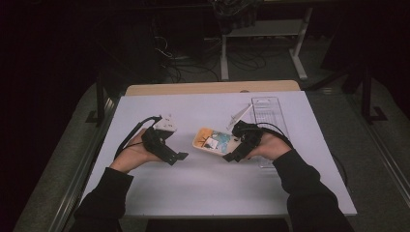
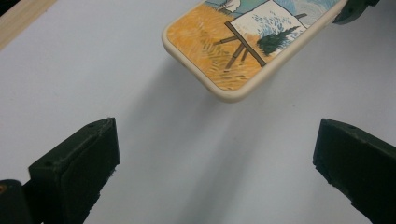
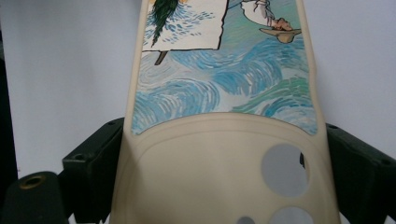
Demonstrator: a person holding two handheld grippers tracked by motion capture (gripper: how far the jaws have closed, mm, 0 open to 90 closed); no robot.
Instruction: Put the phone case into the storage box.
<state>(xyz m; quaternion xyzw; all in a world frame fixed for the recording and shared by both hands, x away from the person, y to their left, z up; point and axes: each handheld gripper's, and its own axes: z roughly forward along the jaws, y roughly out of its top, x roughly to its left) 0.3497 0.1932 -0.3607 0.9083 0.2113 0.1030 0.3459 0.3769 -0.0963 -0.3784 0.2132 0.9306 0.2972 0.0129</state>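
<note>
The phone case (image 1: 212, 141) is being held near the middle of the white surface (image 1: 203, 183), its painted back facing up. In the right gripper view its camera-cutout end (image 3: 224, 172) is running off the bottom edge, and its far end is cut off at the top. The right hand-held gripper (image 1: 235, 153) is pinching the case across its width, one jaw on each long side. The case's free end is hanging clear above the surface, casting a shadow. The left hand-held gripper (image 1: 178, 158) is sitting to the left, jaws spread wide, apart from the case. A clear tray (image 1: 267, 112) is lying at the far right, partly hidden by the right hand. Open surface is lying near and left.
</note>
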